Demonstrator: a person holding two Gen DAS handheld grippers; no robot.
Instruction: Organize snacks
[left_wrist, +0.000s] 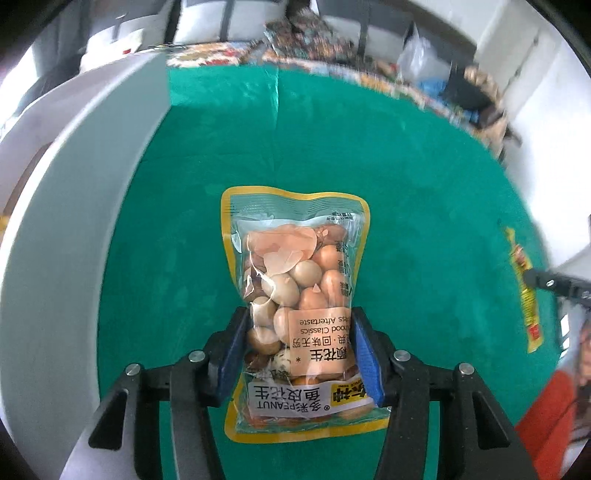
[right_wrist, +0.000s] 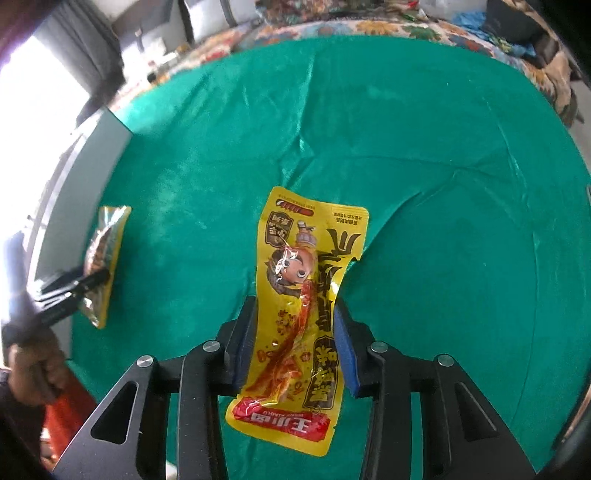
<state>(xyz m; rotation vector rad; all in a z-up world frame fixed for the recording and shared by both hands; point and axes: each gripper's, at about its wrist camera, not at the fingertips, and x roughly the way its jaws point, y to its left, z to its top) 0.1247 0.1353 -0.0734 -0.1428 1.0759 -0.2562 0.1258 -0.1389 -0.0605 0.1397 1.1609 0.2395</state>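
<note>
Left wrist view. The left gripper (left_wrist: 299, 350) has its blue-padded fingers (left_wrist: 232, 354) closed against both side edges of the peanut packet (left_wrist: 295, 288), a clear-windowed pouch with a yellow border. The packet sits between the fingers with its far end projecting well beyond them, over the green cloth (left_wrist: 424, 177) covering the surface. Whether the packet is lifted clear of the cloth or resting on it cannot be told from this angle. A white bin (left_wrist: 85, 192) with a tall curved wall stands at the left, just beside the cloth's edge. At the far right the yellow sachet (left_wrist: 524, 291) shows edge-on, with the tip of the other tool against it.

Right wrist view. The right gripper (right_wrist: 295, 343) grips the yellow sachet (right_wrist: 299, 295), a long flat pack with a cartoon figure and a red band at its near end; the fingers (right_wrist: 345, 354) press its two long edges and the foil buckles slightly between them. At the left, the peanut packet (right_wrist: 103, 258) appears in the left gripper's black fingers, near the white bin's wall (right_wrist: 74, 177).

Judgement. Both snacks are secured; the step in hand appears to be carrying them to a place of storage. The bin at the left is the likely destination. The next move calls for taking the peanut packet over the bin's wall before the fingers open, and for bringing the sachet leftward across the cloth without the two tools fouling each other.
</note>
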